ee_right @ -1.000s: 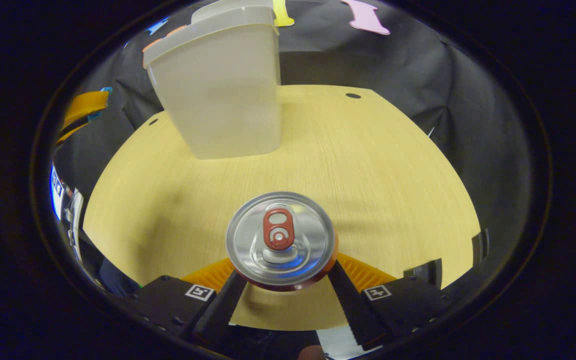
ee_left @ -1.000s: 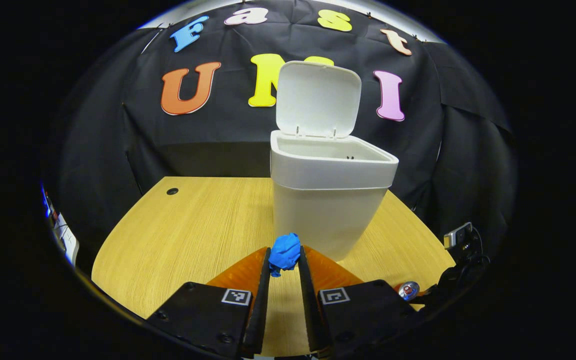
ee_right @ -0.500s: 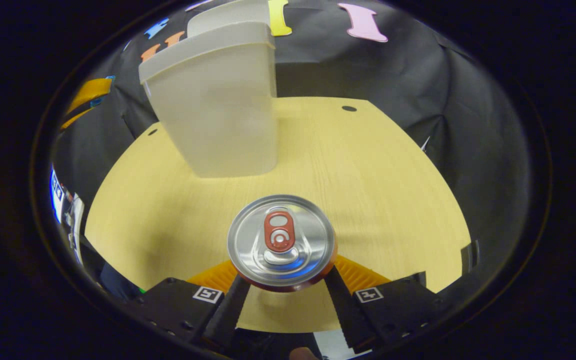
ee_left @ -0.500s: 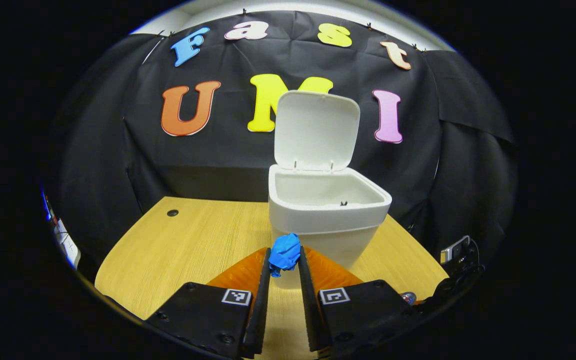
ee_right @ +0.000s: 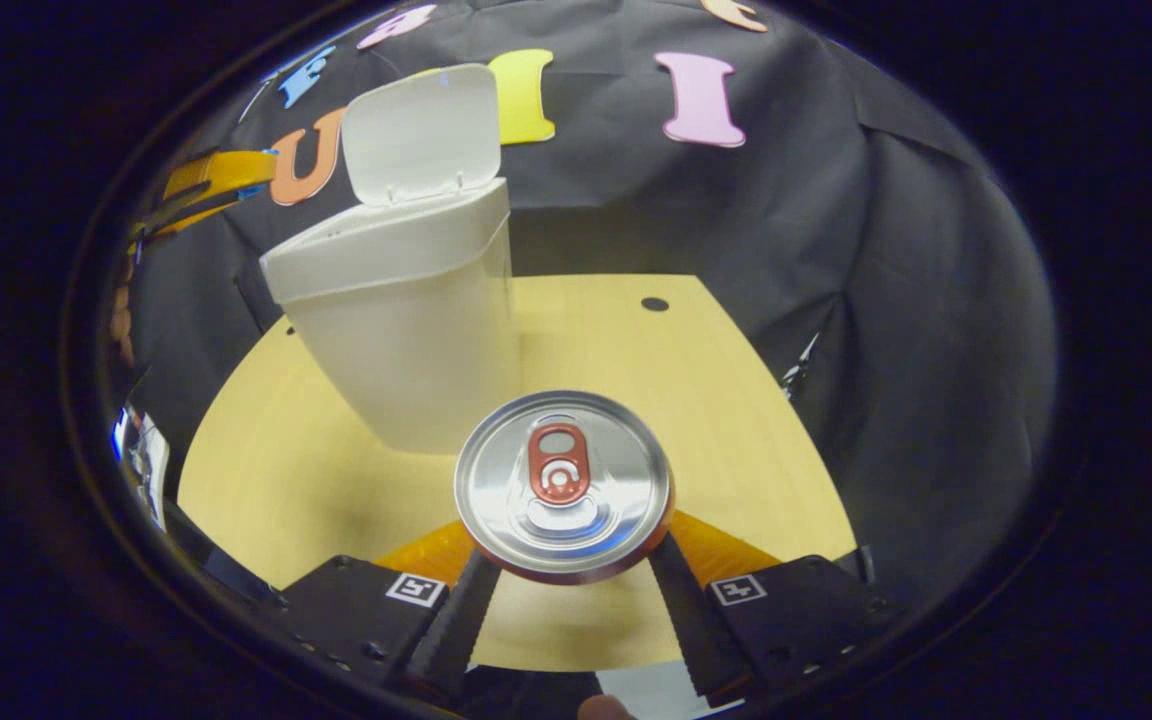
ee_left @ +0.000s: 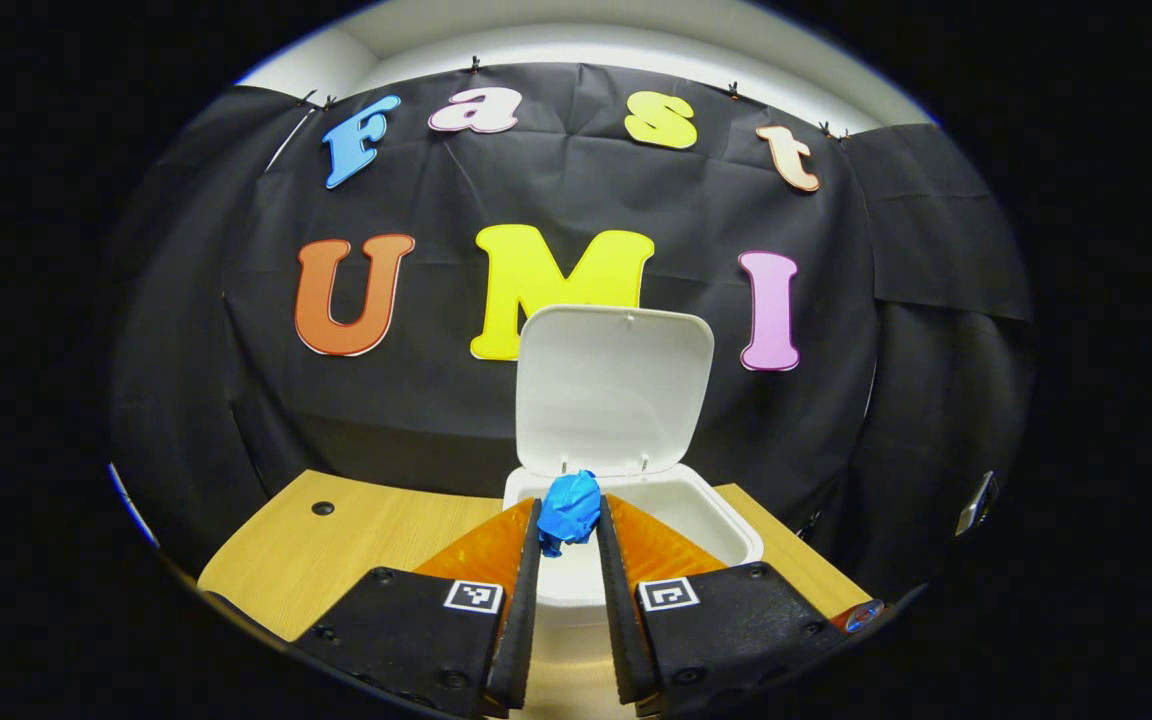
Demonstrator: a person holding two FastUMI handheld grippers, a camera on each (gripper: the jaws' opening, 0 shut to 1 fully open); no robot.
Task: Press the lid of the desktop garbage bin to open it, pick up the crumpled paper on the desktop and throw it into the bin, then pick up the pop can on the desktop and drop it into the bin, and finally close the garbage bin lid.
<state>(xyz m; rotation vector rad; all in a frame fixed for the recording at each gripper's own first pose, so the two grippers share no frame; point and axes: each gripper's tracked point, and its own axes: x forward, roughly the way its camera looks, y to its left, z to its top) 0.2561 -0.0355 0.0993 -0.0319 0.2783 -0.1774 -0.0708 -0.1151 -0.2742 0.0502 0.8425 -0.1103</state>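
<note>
blue crumpled paper [ee_left: 569, 508] sitting pinched between both fingers of the left tool [ee_left: 567, 545], held up over the open mouth of the white garbage bin [ee_left: 711, 520]. bin lid [ee_left: 614, 388] standing upright at the back, hinged open. bin resting on the pale wooden surface [ee_left: 356, 540]. in the right gripper view, silver-topped pop can [ee_right: 563, 483] being clamped upright between both fingers of the right tool [ee_right: 569, 580], lifted clear of the surface [ee_right: 716, 420], just in front of the bin [ee_right: 406, 330]. other tool [ee_right: 201, 185] showing at far left, near the bin rim, paper state there too small to tell.
</note>
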